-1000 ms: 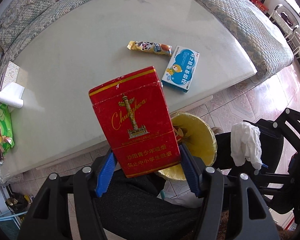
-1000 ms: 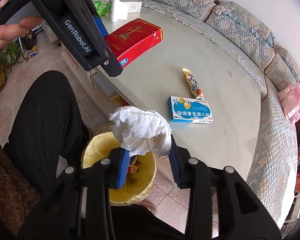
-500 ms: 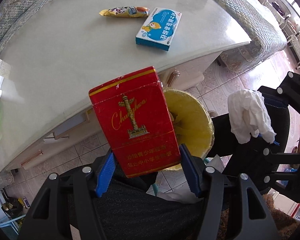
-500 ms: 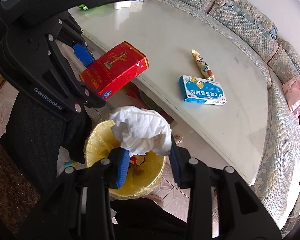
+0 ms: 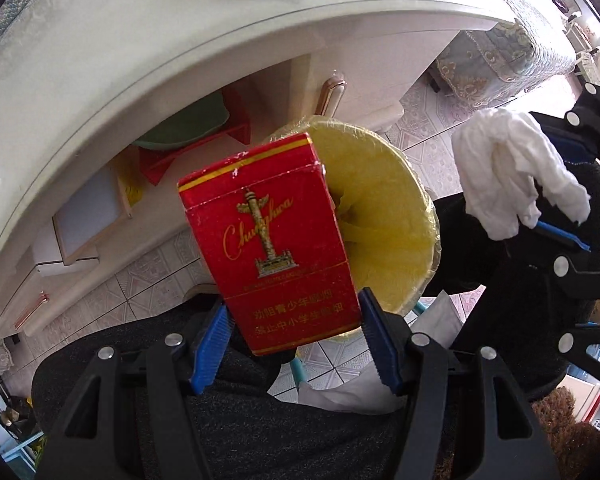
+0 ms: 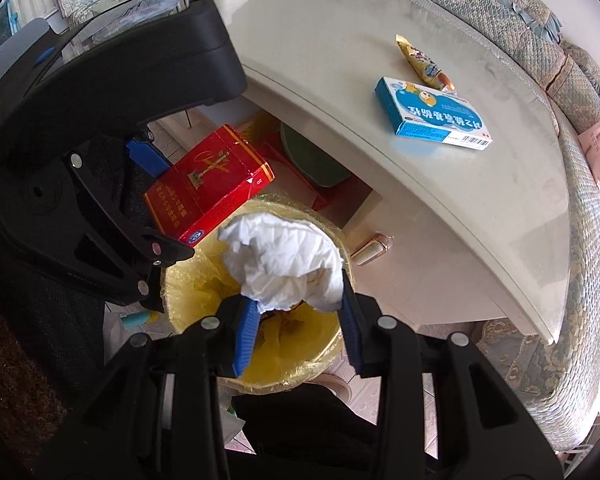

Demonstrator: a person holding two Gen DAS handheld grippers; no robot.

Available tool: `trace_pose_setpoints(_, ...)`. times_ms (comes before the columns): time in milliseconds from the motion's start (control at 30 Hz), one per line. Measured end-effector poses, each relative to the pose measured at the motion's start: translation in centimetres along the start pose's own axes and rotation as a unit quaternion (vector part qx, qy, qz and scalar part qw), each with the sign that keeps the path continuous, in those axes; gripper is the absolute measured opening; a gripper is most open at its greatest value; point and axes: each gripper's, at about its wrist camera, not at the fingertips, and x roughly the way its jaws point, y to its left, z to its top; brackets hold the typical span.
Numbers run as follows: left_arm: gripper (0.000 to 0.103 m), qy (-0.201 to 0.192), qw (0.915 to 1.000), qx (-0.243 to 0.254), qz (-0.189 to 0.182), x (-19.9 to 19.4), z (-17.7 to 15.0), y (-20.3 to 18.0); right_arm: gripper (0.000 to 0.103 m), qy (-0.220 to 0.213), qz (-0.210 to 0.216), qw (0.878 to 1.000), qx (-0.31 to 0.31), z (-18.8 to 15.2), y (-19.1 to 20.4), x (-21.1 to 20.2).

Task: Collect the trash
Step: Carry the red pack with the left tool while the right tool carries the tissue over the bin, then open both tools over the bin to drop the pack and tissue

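Note:
My left gripper (image 5: 294, 316) is shut on a red cigarette pack (image 5: 272, 240), held upright just left of and above the mouth of a yellow-lined bin (image 5: 384, 216). The right wrist view shows the same red pack (image 6: 208, 184) hanging over the bin's rim (image 6: 328, 360). My right gripper (image 6: 298, 312) is shut on a crumpled white tissue (image 6: 284, 260), directly above the bin's opening. From the left wrist view the tissue (image 5: 508, 176) appears at the right. A blue medicine box (image 6: 432, 112) and a yellow snack wrapper (image 6: 420, 60) lie on the white table (image 6: 324, 48).
The bin stands on the tiled floor under the table's curved edge, beside a drawer handle (image 6: 372, 246). A person's dark-trousered legs (image 5: 228, 412) sit close to the bin. A green basin (image 5: 184, 124) rests on a shelf under the table. A quilted sofa (image 6: 540, 20) wraps around the table.
Both grippers have sunk from table height to just above the bin, each keeping hold of its item. The table top has slid up and out of the left wrist view.

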Motion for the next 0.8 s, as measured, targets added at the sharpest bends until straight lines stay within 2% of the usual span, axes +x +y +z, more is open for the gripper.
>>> trace_pose_setpoints(333, 0.06, 0.036, 0.999, 0.001, -0.028, 5.4, 0.5, -0.1, 0.036, 0.031, 0.007, 0.999, 0.012, -1.3, -0.7, 4.2)
trace_pose_setpoints(800, 0.06, 0.105, 0.9924, -0.022, -0.06, 13.6, 1.1, 1.3, 0.037, 0.081, 0.041, 0.995, 0.036, -2.7, -2.1, 11.4)
